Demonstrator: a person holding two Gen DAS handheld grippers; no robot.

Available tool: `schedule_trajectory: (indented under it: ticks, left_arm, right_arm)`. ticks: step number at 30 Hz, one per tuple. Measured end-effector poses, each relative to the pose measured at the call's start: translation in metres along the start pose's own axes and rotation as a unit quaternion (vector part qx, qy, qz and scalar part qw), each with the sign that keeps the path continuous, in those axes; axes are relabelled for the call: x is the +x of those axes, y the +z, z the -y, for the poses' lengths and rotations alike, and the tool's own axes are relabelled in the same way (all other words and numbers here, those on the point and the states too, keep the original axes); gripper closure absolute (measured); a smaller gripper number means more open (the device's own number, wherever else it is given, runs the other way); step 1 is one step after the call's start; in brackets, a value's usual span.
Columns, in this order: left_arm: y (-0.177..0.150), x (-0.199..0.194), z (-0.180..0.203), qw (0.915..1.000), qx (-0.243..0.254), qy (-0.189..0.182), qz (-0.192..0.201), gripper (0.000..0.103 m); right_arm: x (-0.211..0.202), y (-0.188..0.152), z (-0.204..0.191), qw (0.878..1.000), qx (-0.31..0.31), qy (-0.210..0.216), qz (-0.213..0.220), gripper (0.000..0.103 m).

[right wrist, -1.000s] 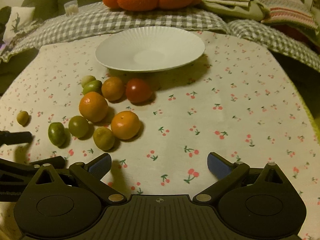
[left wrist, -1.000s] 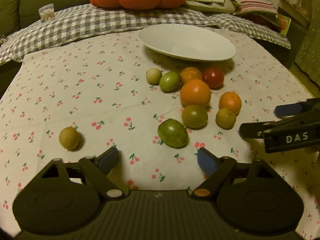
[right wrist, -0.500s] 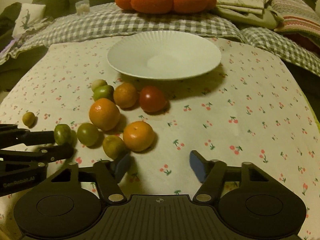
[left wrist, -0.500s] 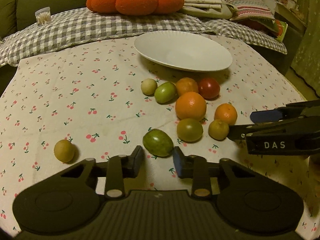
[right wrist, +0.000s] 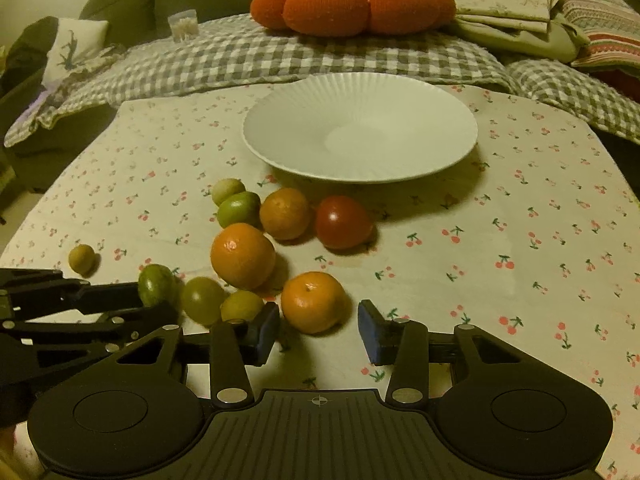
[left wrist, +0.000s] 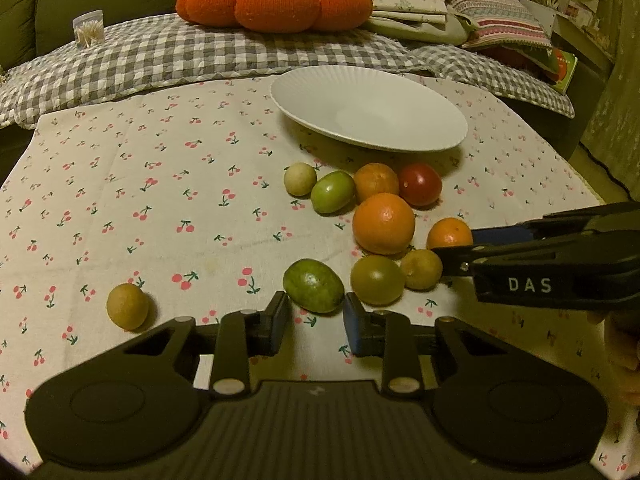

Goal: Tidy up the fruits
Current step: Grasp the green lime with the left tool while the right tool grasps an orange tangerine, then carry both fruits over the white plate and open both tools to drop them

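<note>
Left gripper point(left wrist: 315, 316): jaws drawn close on the green fruit point(left wrist: 313, 291); in the right wrist view that fruit point(right wrist: 157, 285) sits between its fingers, so it is pinched, resting on the cloth point(left wrist: 160, 200) at 6 o'clock of the fruit cluster.

Right gripper point(right wrist: 318, 330): jaws closing around the small orange point(right wrist: 313, 302); a gap shows between the right pad and the peel, and contact on the left pad cannot be told; in the left wrist view its fingers reach that orange point(left wrist: 449, 234) from 3 o'clock.

Fruit layout, right wrist view: big orange point(right wrist: 243, 255) at centre of the cluster; olive fruit point(right wrist: 202, 300) and yellow fruit point(right wrist: 242, 306) at its 7 and 6 o'clock, touching each other; dull orange point(right wrist: 285, 213) at 1 o'clock; tomato point(right wrist: 343, 222) at 2 o'clock, beside the dull orange; lime-green fruit point(right wrist: 239, 209) at 12 o'clock with a pale fruit point(right wrist: 227, 190) just behind; a lone yellow fruit point(right wrist: 82, 259) well apart at 9 o'clock.

Plate point(right wrist: 440, 120): white, ribbed, holding no fruit; at 12 o'clock of the cluster on the cloth.

Beyond the table: checked blanket point(right wrist: 240, 56) with an orange cushion point(right wrist: 352, 2) on it.
</note>
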State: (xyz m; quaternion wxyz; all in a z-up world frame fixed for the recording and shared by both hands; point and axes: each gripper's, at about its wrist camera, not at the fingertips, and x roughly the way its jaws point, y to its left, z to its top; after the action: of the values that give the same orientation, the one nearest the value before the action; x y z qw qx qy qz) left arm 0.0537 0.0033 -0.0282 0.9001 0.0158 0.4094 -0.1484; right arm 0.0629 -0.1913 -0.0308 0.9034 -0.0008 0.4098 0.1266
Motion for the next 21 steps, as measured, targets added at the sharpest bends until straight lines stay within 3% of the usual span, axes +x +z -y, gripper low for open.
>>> schedule_trajectory:
  ticks: [2,21]
  left_arm:
    - [0.0,0.0,0.0,1.0,-0.001,-0.001,0.0,0.075]
    - [0.019,-0.005,0.006,0.9997,-0.017,-0.003,0.015,0.076]
  right_arm:
    - [0.001,0.001,-0.001,1.0,-0.001,0.002,-0.003,0.071]
    - [-0.018,0.014,0.004,1.0,0.011,-0.001,0.014,0.071]
